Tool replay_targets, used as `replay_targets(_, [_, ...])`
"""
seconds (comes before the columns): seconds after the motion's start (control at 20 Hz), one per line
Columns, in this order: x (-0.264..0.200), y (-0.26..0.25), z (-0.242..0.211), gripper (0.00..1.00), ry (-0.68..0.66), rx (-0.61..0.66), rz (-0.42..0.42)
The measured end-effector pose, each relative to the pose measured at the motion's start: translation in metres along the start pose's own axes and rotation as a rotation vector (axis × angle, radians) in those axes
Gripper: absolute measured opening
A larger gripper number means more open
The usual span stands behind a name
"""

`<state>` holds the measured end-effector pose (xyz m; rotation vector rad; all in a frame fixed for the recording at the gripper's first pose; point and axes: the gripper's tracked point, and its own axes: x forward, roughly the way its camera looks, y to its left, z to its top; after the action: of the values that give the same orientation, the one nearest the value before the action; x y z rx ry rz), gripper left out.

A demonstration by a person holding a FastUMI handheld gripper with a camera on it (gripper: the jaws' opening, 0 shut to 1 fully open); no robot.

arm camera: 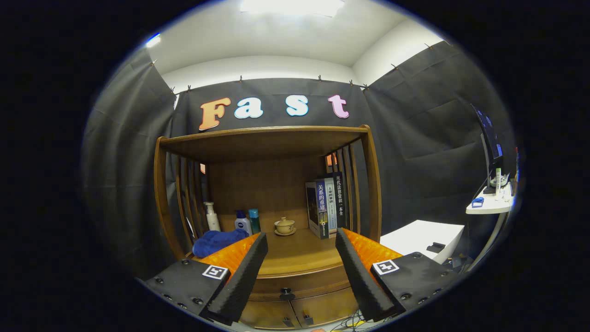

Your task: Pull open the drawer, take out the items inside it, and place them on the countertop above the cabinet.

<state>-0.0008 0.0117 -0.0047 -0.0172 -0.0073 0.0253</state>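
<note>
The drawer [295,287] sits shut under the countertop [295,258], its small dark knob [286,292] near and between the fingers. The gripper [300,244] is wide open, holding nothing. A blue cloth [216,241], maybe a towel, lies left.

Fingers [239,272]: two black ribbed pads, orange bodies behind.
Mounts: black blocks with dark screws, at 7 and 5 o'clock.
Markings: a white square tag with a black pattern on each mount, seemingly identical.
</note>
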Motion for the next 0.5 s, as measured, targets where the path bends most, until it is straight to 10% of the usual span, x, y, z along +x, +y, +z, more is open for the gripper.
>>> replay_targets(0.5, [-0.001, 0.0012, -0.0046, 0.98, -0.009, 0.003, -0.001])
